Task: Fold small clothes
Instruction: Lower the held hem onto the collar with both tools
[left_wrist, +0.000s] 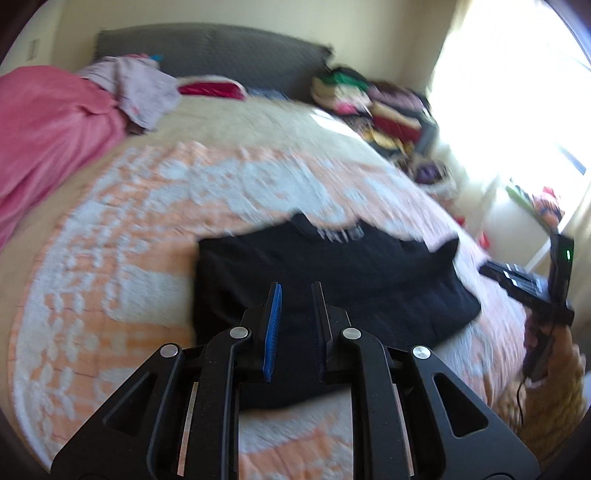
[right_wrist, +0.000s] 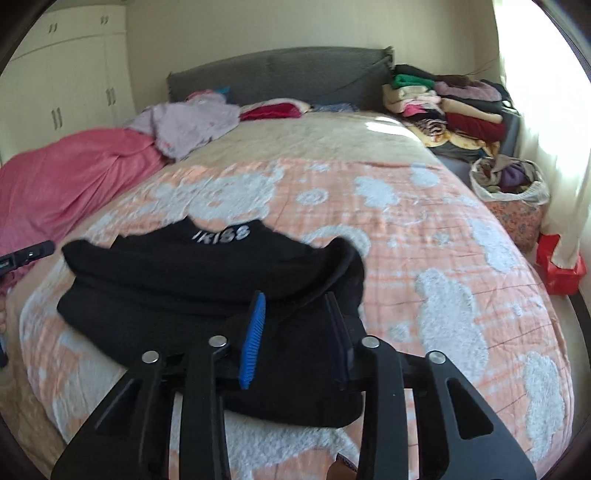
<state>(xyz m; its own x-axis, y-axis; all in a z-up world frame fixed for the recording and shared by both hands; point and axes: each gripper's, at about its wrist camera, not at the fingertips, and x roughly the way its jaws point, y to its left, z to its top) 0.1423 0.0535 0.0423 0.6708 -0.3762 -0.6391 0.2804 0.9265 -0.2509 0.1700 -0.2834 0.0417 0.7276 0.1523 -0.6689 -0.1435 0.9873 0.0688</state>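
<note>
A black garment (left_wrist: 332, 280) with white lettering at its collar lies on the orange-and-white bedspread (left_wrist: 147, 229), partly folded into a block. My left gripper (left_wrist: 295, 291) is open and empty, held above the garment's near edge. In the right wrist view the same garment (right_wrist: 184, 280) lies spread in front. My right gripper (right_wrist: 295, 299) is open and empty above the garment's right part. The right gripper also shows at the right edge of the left wrist view (left_wrist: 524, 280). The left gripper's tip shows at the left edge of the right wrist view (right_wrist: 26, 254).
A pink blanket (right_wrist: 62, 184) and lilac clothes (right_wrist: 192, 122) lie at the far left of the bed. A pile of folded clothes (right_wrist: 454, 107) sits at the far right by the grey headboard (right_wrist: 280, 74). A basket of clothes (right_wrist: 509, 181) and a red box (right_wrist: 561, 269) stand beside the bed.
</note>
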